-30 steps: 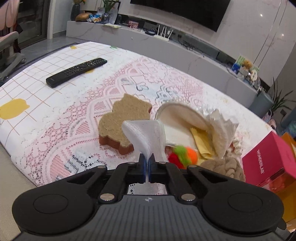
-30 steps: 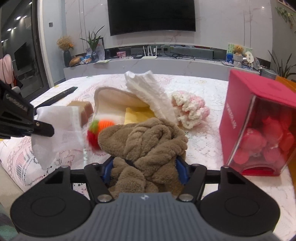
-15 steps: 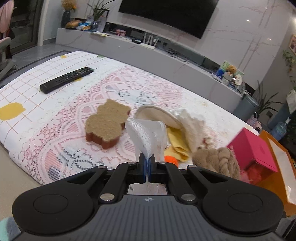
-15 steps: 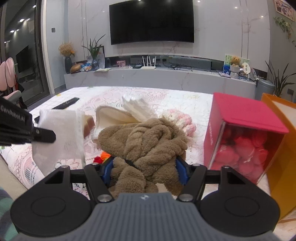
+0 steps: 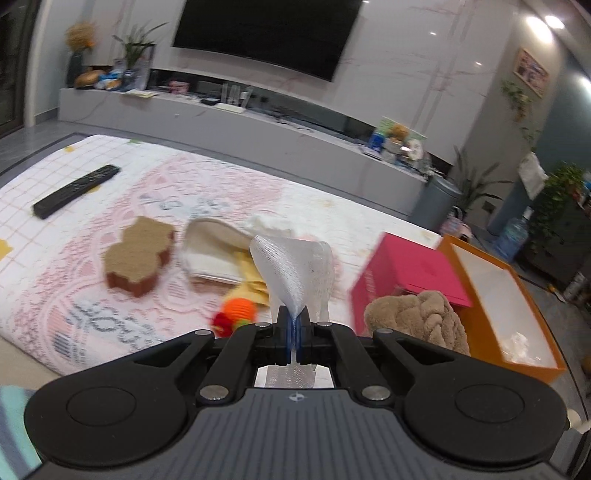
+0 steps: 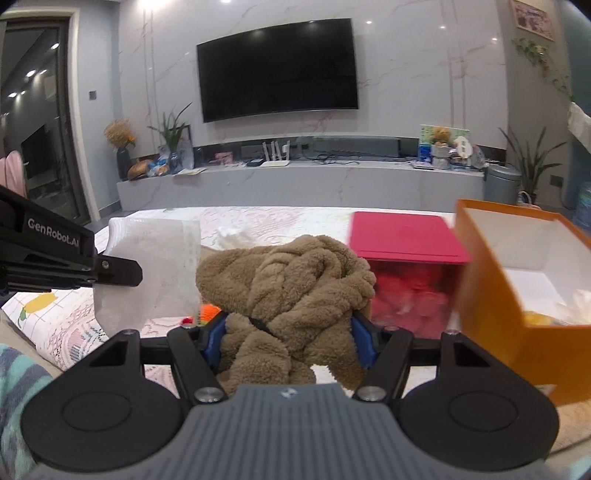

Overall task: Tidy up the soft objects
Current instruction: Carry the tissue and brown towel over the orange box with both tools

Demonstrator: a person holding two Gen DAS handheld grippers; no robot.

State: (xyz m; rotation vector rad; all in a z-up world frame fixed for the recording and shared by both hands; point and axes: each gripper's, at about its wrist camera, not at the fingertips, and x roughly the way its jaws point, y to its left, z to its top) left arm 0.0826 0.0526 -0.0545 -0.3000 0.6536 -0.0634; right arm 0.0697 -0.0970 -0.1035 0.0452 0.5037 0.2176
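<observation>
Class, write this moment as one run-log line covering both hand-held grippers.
left hand-held gripper: shut on white mesh cloth | right hand-held gripper: shut on brown plush knot | orange box: open, to the right

Lace-covered table (image 5: pixel 155 184) with remote (image 5: pixel 75 190), sponge (image 5: pixel 138 254).

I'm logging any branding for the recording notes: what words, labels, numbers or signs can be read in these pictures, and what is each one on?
"GenRobot.AI": white letters on the side of the left gripper, seen from the right wrist view.
Pink box: no lettering can be made out in either view.
Framed picture on the wall and the card on the TV shelf: too small and blurred to read.
</observation>
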